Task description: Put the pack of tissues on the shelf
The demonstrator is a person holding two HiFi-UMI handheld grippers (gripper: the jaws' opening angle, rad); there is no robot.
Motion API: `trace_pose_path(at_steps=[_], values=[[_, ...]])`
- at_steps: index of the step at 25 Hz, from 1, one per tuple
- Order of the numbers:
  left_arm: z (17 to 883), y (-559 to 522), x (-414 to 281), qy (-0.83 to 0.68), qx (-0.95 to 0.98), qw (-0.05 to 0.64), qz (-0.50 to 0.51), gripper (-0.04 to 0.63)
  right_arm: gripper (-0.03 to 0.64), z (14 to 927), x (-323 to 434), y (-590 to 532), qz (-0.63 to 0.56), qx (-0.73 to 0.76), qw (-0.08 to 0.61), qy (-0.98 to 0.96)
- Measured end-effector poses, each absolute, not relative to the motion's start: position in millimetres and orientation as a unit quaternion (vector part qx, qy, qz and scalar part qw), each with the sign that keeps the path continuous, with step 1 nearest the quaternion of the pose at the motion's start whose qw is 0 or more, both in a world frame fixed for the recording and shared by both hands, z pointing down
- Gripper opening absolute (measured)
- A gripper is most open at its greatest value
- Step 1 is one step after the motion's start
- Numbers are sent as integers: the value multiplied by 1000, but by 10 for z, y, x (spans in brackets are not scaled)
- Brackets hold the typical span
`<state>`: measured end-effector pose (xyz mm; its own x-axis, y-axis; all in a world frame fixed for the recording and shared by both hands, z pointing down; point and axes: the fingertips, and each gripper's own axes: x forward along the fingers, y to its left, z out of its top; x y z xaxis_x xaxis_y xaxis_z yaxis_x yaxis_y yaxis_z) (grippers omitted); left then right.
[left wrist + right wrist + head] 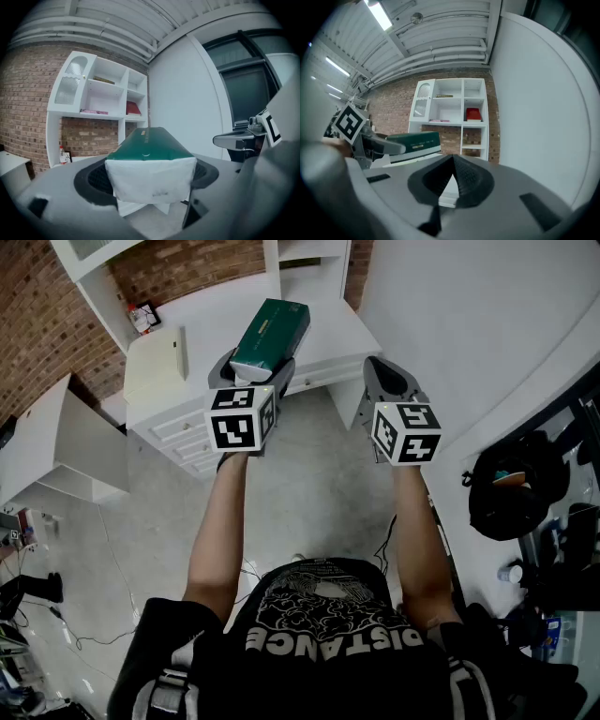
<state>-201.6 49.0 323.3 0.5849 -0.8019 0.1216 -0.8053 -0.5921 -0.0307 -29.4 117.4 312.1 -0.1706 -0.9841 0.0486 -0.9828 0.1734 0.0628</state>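
Left gripper: jaws spread wide and clamped on the pack of tissues, one pad on each long side. The white end flap sits back between the pads and the green top faces up. The pack's long axis runs straight out along the jaws and sticks well past the tips. It is roughly level and its far end points at the shelf unit.

Right gripper: pads meet in a closed wedge with nothing between them. It's level with the left gripper and just beside it, not touching the pack.

Ahead of both jaws and well apart is the white shelf unit on the brick wall.
- Upper-left bay has a glazed door.
- Middle bays: a thin flat item on the upper shelf, flat pinkish items on the one below.
- Right bay holds a red item.
- Can't tell what any of these are.

Below the jaws is a white counter with drawers. A red-and-white bottle stands at its back left, in the niche under the shelves. Right of the jaws is a plain white curved wall and a dark window. The floor is pale grey, with a black bag off to the person's right.
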Motion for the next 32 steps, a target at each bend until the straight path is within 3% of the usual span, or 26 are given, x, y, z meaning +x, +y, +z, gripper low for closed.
trace_pose_path(at_steps=[18, 32], values=[[3334, -30, -1879, -453, 889, 43, 48, 434, 3, 3323, -107, 683, 8, 639, 44, -768], [3332, -1202, -1072, -486, 871, 36, 63, 434, 3, 3350, 711, -652, 14, 603, 43, -797]])
